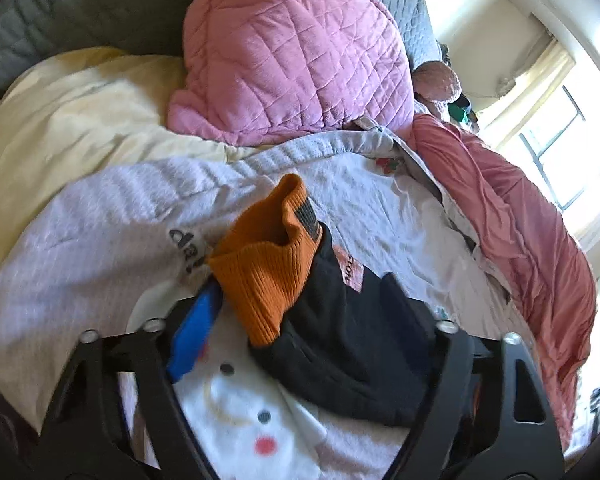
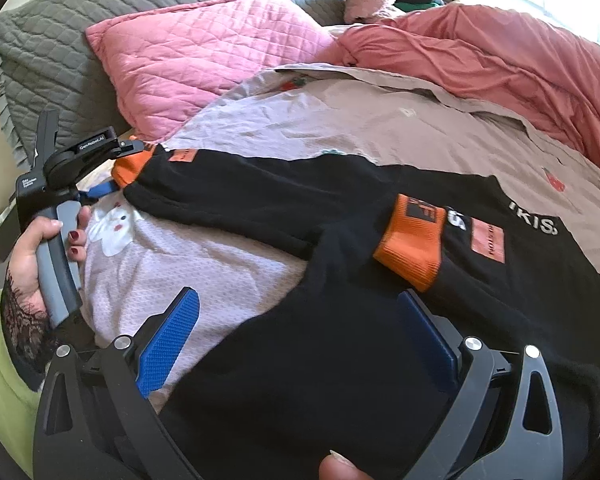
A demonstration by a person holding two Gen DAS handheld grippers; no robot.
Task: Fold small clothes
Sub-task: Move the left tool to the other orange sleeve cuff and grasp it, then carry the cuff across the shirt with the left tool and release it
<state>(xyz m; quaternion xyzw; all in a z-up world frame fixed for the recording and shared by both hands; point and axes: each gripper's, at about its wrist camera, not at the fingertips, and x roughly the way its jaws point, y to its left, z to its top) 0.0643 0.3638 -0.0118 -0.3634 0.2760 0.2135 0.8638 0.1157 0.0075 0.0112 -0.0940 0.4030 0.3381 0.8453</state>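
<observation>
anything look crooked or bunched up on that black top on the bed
Yes. The black top lies unevenly. Its one sleeve is folded across the chest, orange cuff on the front. The other cuff is bunched and standing up at the left gripper. The right gripper is open over the lower part.

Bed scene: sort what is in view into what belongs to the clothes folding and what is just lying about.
Part of the job:
- black sweatshirt with orange cuffs
- left hand-held gripper, at one cuff
- right hand-held gripper, open over the black fabric

Just lying about:
- pink quilted pillow
- coral blanket
- grey quilted cover
- printed pale sheet
</observation>
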